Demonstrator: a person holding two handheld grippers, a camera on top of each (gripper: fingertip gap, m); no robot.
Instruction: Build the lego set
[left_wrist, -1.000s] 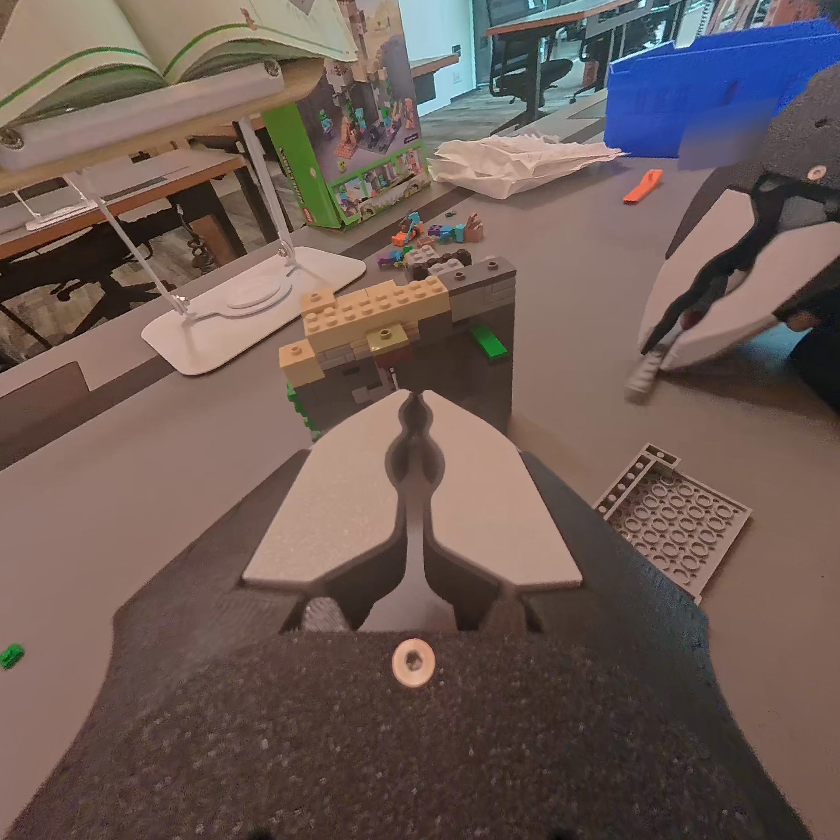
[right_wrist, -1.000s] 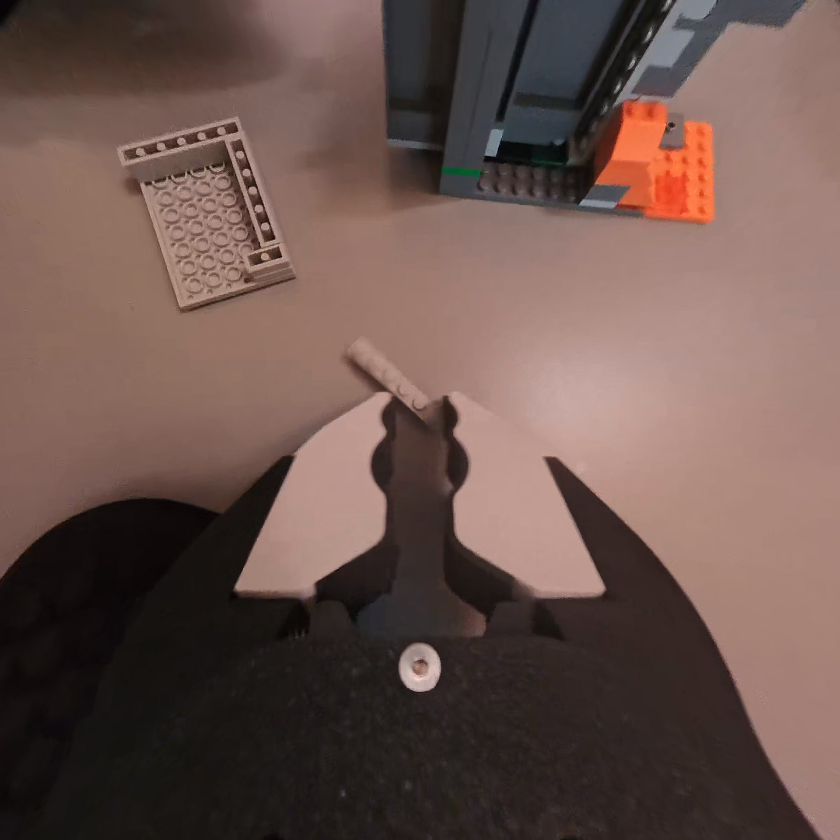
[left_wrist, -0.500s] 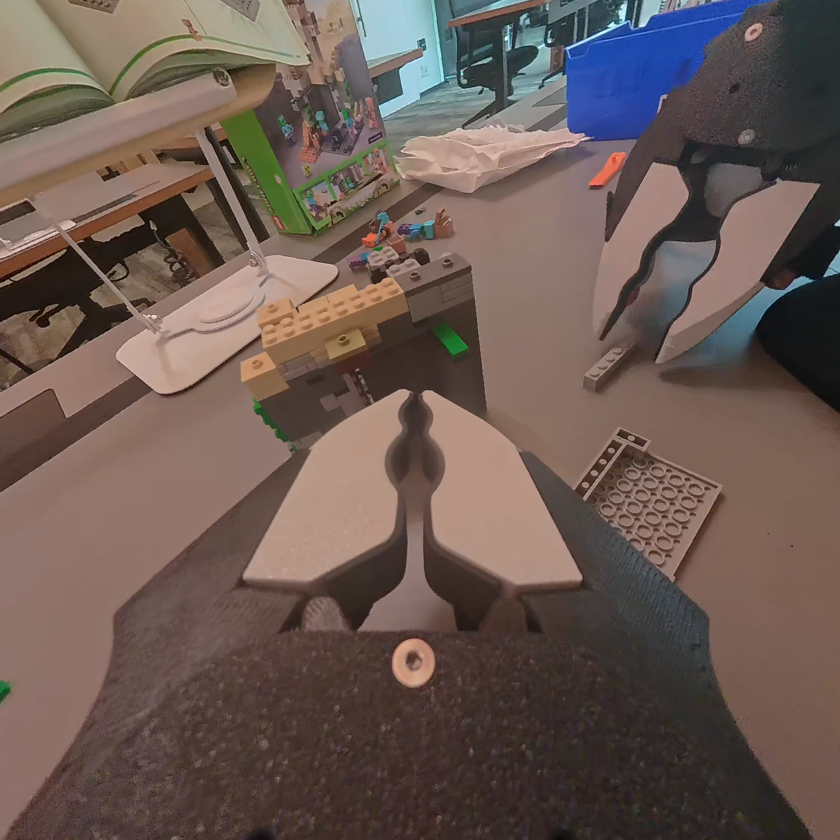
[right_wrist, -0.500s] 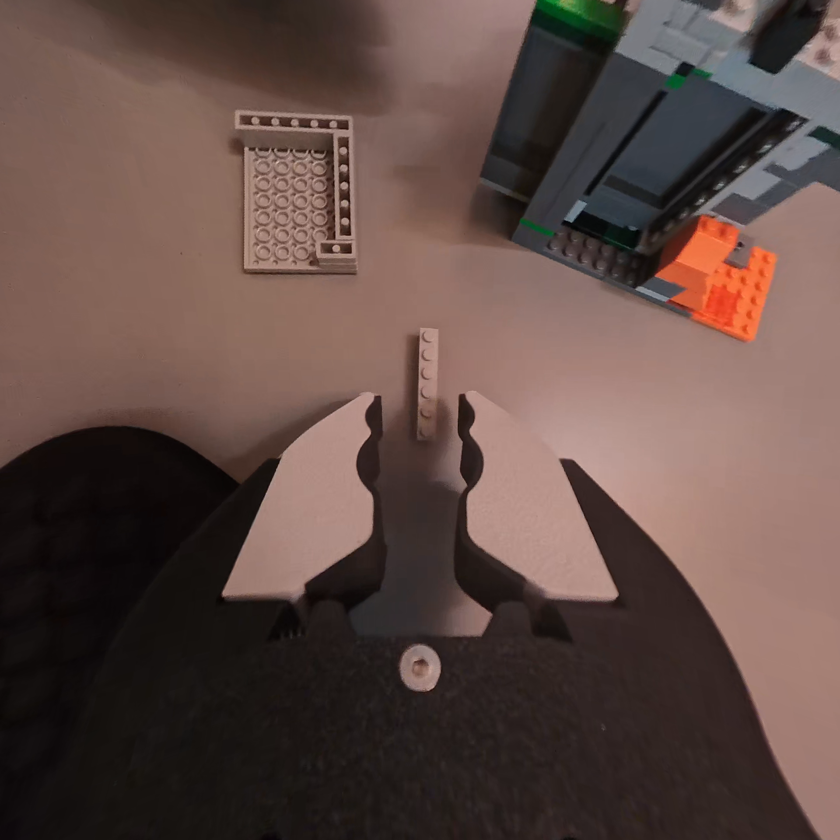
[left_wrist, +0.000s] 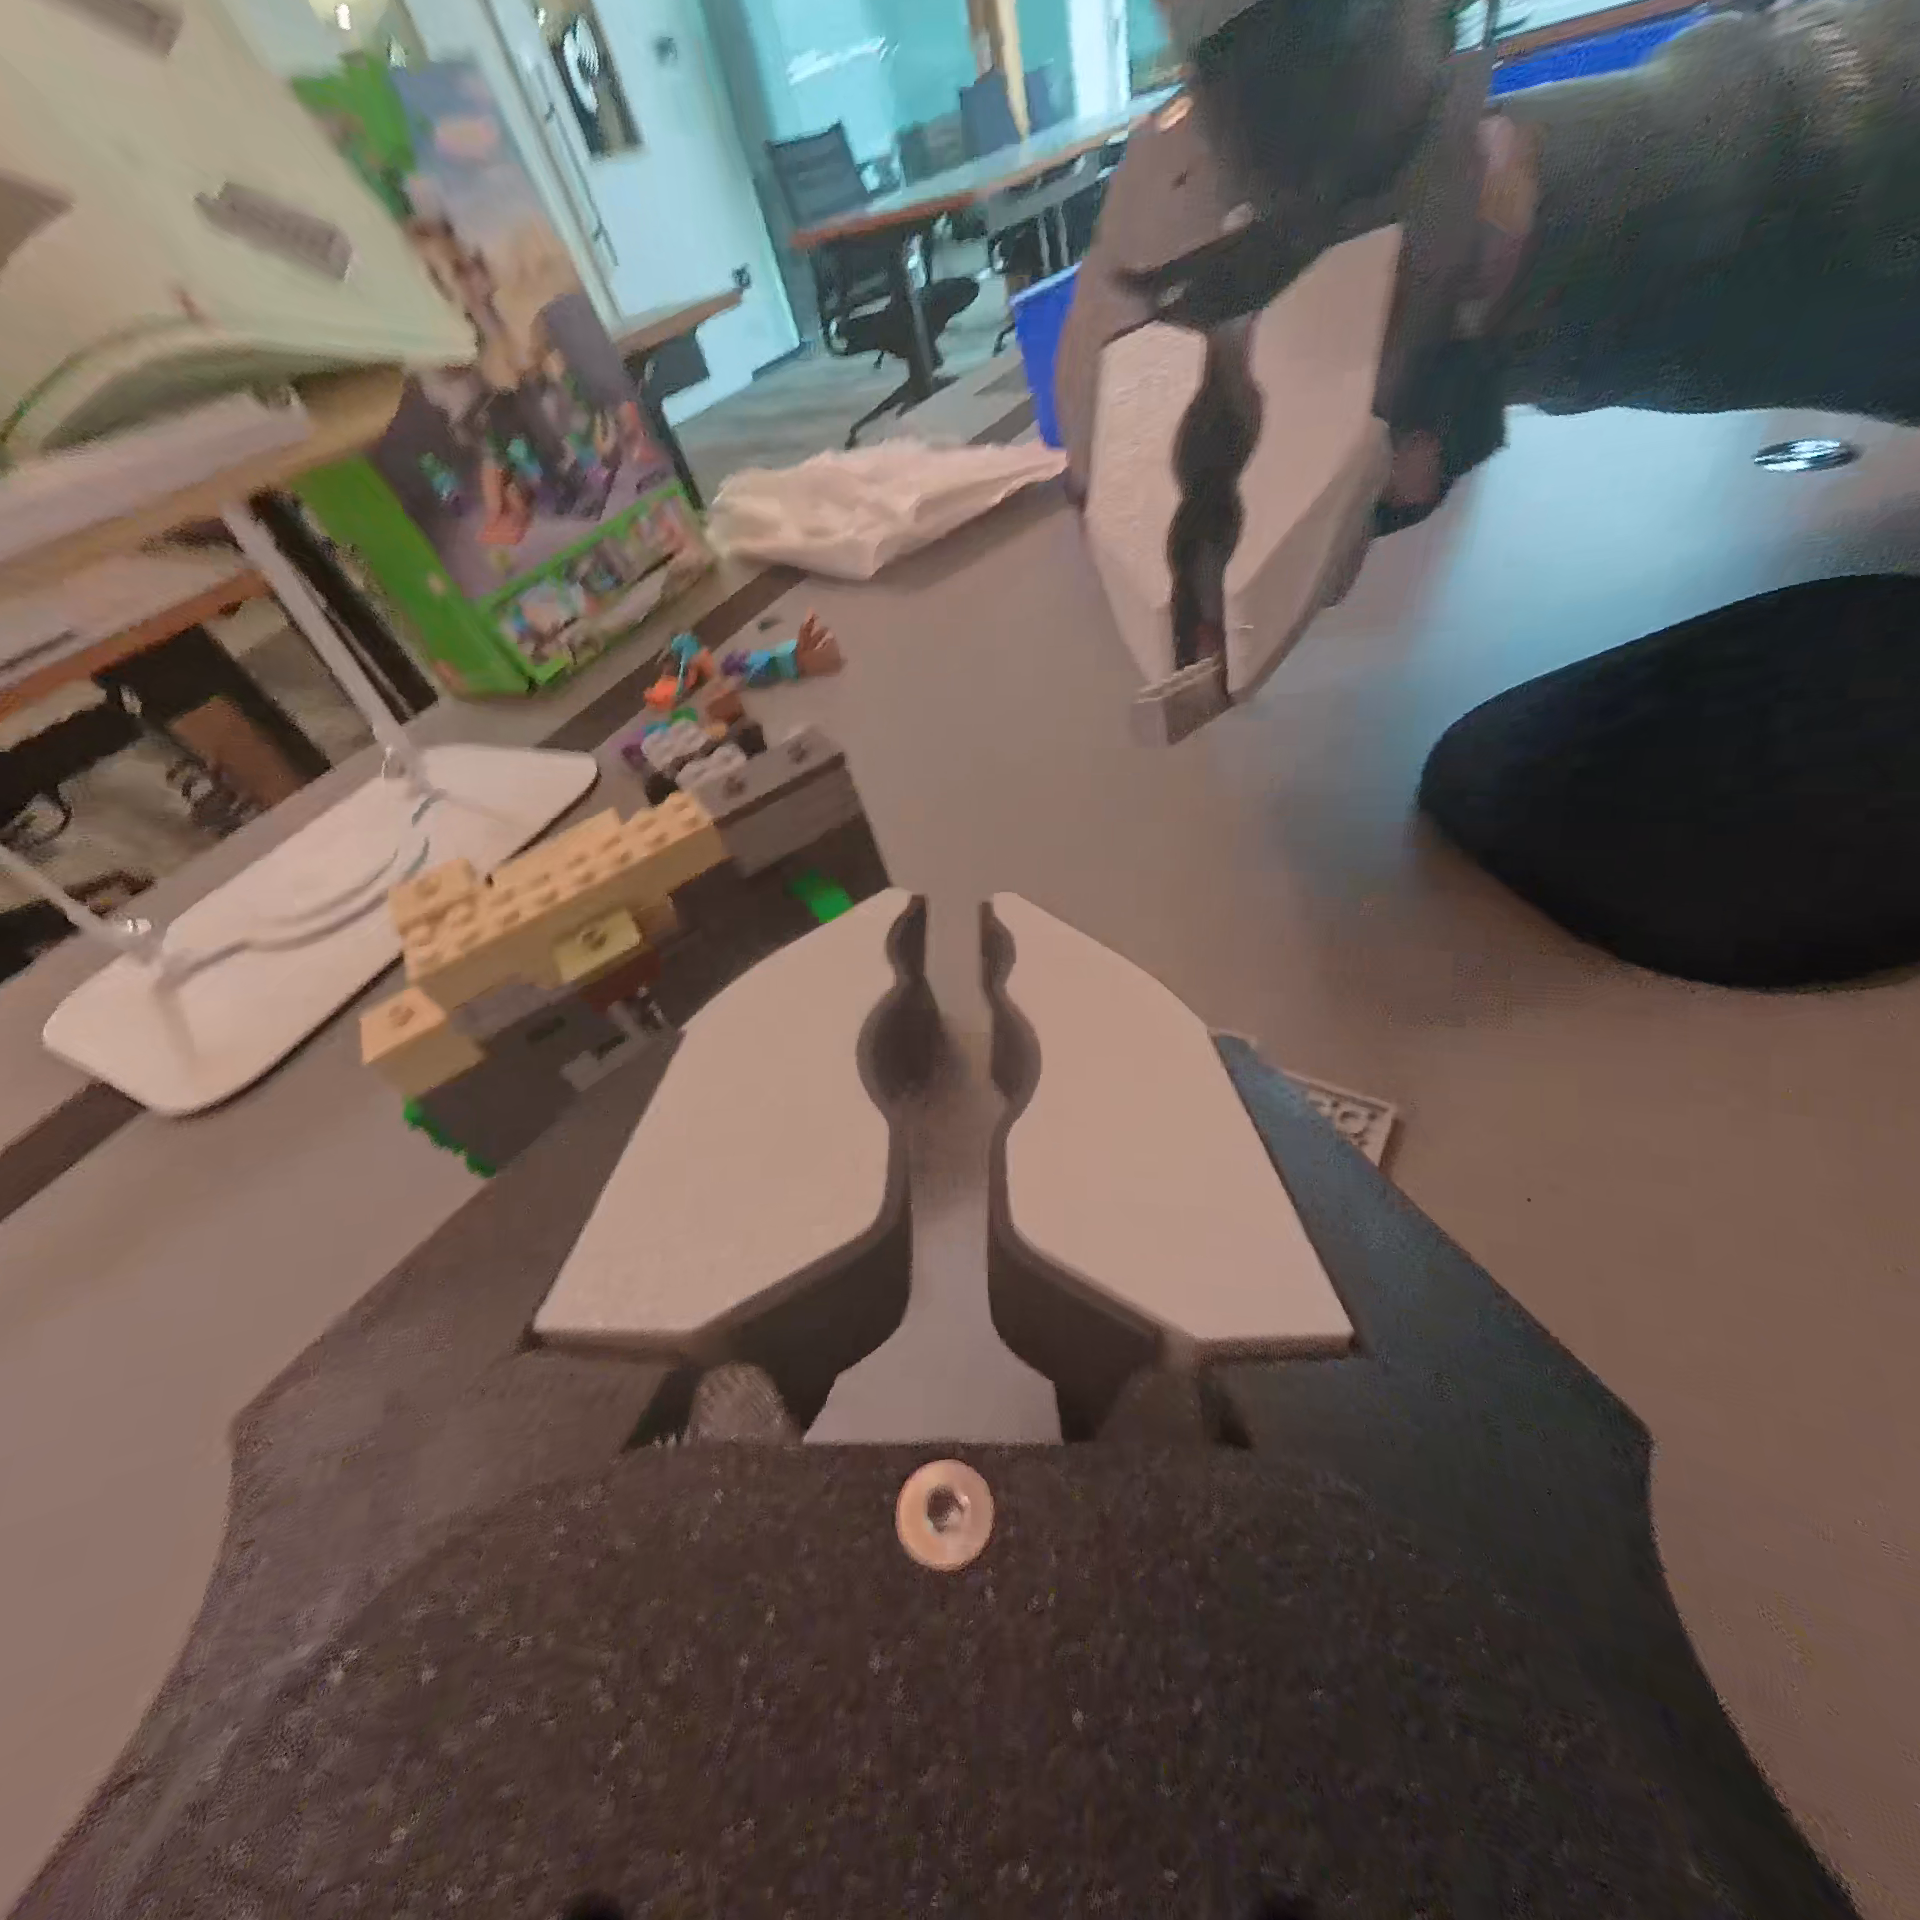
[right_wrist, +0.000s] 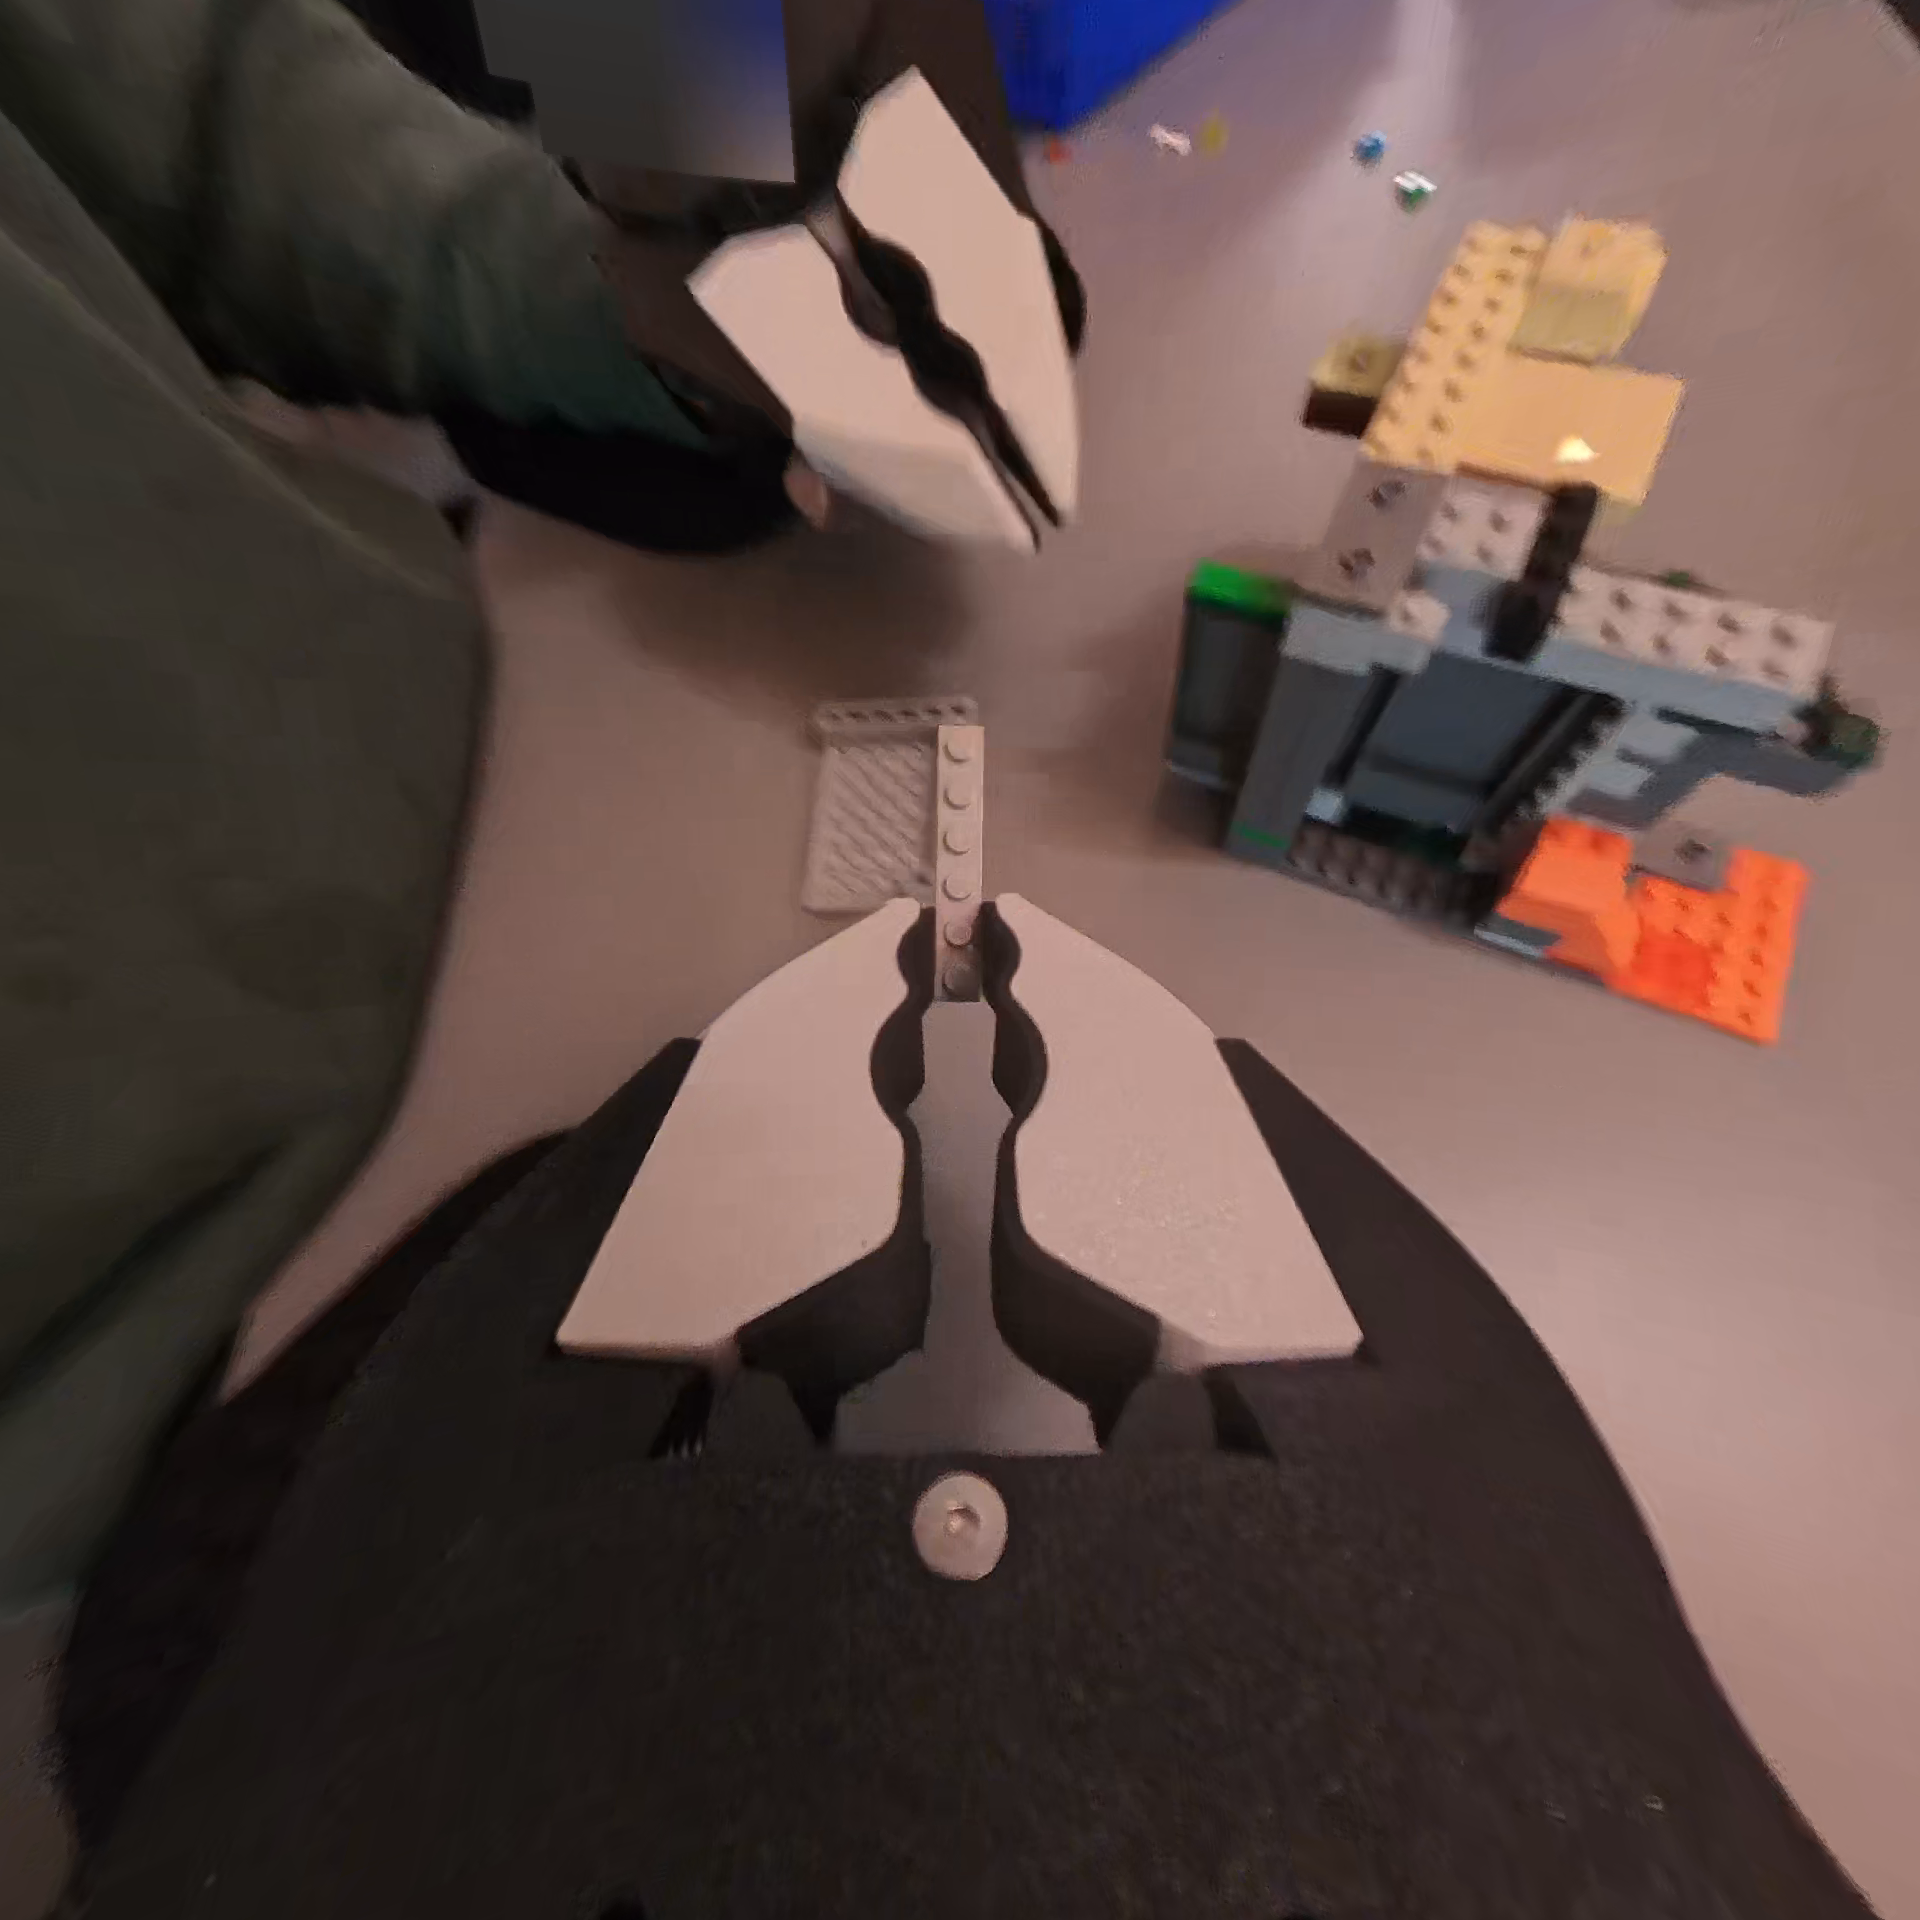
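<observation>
My right gripper is shut on one end of a long thin grey brick plate, which sticks straight out past the fingertips above the table. The left wrist view shows the same plate pinched at that gripper's tips, up in the air. My left gripper is open a little with nothing between its fingers. It also shows in the right wrist view, above and to the left of the plate. A grey, tan and green brick building stands left of the left gripper, with an orange base.
A grey studded baseplate with low walls lies on the table beyond the held plate. A green toy box, a white stand base, a white bag and loose small bricks lie farther back. A dark sleeve rests at the right. Spacing between my two grippers at the tips: around 8 cm. The orange base is about equally far from each gripper, around 20 cm.
My right gripper opened around the thin grey plate lying on the table, then shut on it and lifted it. My left gripper was shut and has opened a little.
</observation>
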